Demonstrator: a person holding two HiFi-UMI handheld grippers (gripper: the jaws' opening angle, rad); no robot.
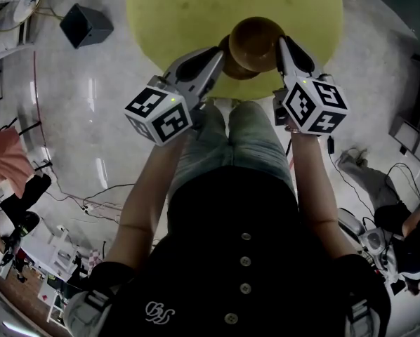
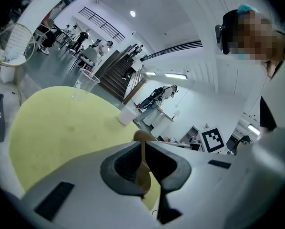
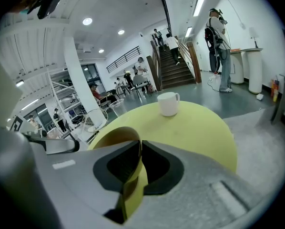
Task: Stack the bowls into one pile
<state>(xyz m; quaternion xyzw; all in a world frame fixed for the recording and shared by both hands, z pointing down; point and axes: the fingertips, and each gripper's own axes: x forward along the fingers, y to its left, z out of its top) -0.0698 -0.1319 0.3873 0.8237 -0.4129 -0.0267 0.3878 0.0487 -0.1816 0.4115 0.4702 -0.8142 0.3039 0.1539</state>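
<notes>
2 brown bowls overlap above the near edge of the yellow table (image 1: 168, 20): left gripper (image 2: 143, 147) pinches the lower bowl (image 1: 229, 67) by its thin rim, right gripper (image 3: 138, 144) likewise pinches the upper bowl (image 1: 256, 39), probably steadying 1 while nesting the other.

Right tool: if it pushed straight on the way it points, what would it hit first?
The right tool, shut on the rim of a bowl, points across the yellow table. The white mug stands nearly ahead, a little right, so probably that first; depth is unclear.
</notes>
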